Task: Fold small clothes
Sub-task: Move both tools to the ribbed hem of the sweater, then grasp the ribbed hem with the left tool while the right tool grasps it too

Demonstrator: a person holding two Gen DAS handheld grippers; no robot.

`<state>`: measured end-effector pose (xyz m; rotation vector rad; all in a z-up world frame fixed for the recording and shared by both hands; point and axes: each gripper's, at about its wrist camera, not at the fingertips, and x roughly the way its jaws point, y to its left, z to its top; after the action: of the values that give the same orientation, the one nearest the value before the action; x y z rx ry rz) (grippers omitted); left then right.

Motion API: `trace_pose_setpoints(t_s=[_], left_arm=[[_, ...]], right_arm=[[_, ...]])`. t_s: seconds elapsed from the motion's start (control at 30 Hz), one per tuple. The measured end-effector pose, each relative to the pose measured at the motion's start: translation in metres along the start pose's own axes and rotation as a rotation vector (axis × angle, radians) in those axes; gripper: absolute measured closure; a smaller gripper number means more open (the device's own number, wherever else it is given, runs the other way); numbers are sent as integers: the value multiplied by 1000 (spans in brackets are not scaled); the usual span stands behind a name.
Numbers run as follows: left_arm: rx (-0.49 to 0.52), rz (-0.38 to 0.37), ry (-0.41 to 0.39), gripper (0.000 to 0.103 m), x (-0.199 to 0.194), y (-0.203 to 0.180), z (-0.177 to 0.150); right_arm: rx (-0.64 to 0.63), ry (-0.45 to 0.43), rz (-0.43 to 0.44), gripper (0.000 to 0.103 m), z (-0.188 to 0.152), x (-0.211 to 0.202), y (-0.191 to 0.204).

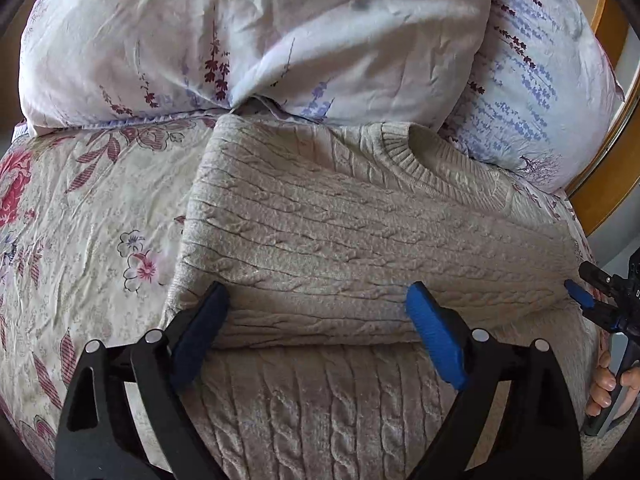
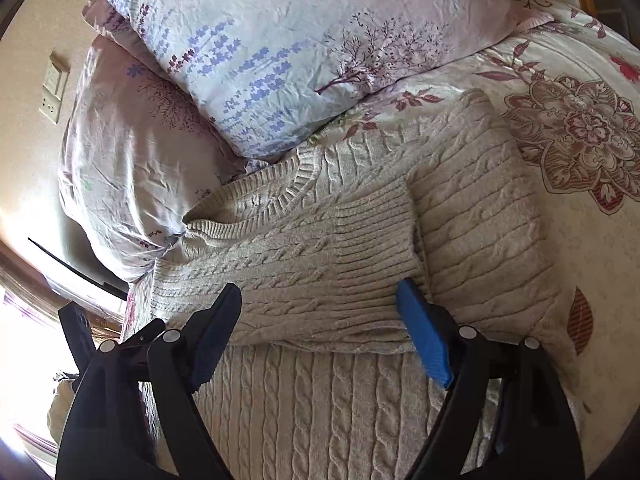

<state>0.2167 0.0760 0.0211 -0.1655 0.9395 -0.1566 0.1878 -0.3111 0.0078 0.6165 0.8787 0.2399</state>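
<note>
A beige cable-knit sweater (image 1: pixel 320 232) lies on the bed, collar (image 1: pixel 416 160) toward the pillows. Both sleeves are folded across its chest. In the right wrist view the sweater (image 2: pixel 320 264) shows a ribbed cuff (image 2: pixel 372 232) lying over the other sleeve. My left gripper (image 1: pixel 316 312) is open and empty, its blue pads (image 1: pixel 434 340) spread just above the lower sleeve edge. My right gripper (image 2: pixel 320 312) is open and empty over the folded sleeves. The right gripper's tip also shows in the left wrist view (image 1: pixel 580 292) at the sweater's right edge.
Two floral pillows (image 1: pixel 256 40) (image 2: pixel 304 40) lie against the sweater's collar end. A flowered bedsheet (image 1: pixel 80 220) (image 2: pixel 580 128) spreads around it. A wooden bed frame (image 1: pixel 612 32) is at the right. A wall socket plate (image 2: pixel 54 88) and a bright window (image 2: pixel 20 360) are at the left.
</note>
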Motion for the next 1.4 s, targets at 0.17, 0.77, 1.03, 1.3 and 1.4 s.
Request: trace_pose_setpoints(t_s=[0.17, 0.77, 1.03, 1.3, 1.4], left_arm=[[19, 21, 8, 10, 1, -4, -1], [-133, -227, -35, 31, -128, 85, -124], [-141, -378, 26, 47, -128, 69, -156], [-146, -468, 70, 63, -135, 52, -183], [-154, -480, 77, 67, -136, 49, -188]], right_arm=[[-46, 19, -34, 16, -1, 1, 9], [114, -14, -19, 48, -97, -134, -84], [156, 46, 140, 71, -130, -141, -86], [183, 107, 375, 78, -166, -150, -80], [142, 121, 387, 81, -174, -153, -75]])
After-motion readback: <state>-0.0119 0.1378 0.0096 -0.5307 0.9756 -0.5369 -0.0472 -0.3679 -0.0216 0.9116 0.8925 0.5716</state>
